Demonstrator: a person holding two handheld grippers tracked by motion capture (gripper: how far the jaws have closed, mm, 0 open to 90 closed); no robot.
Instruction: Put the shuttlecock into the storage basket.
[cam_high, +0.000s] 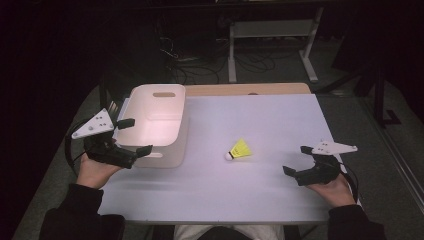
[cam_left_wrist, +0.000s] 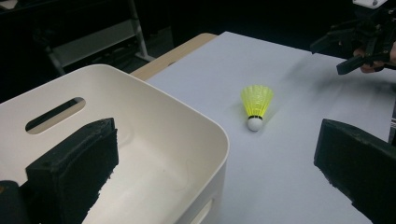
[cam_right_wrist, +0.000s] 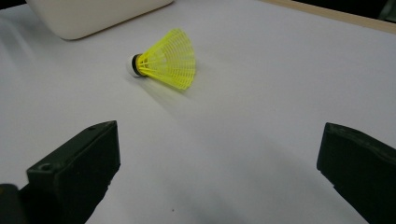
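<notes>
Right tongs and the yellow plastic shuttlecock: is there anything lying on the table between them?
No. In the right gripper view, bare white table lies between the open right tongs and the yellow plastic shuttlecock; the high view agrees.

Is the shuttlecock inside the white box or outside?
Outside: the shuttlecock lies on its side on the table, right of the box.

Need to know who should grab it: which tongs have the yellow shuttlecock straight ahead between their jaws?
The right tongs: their open jaws face the shuttlecock. The left tongs straddle the white bin's rim.
</notes>
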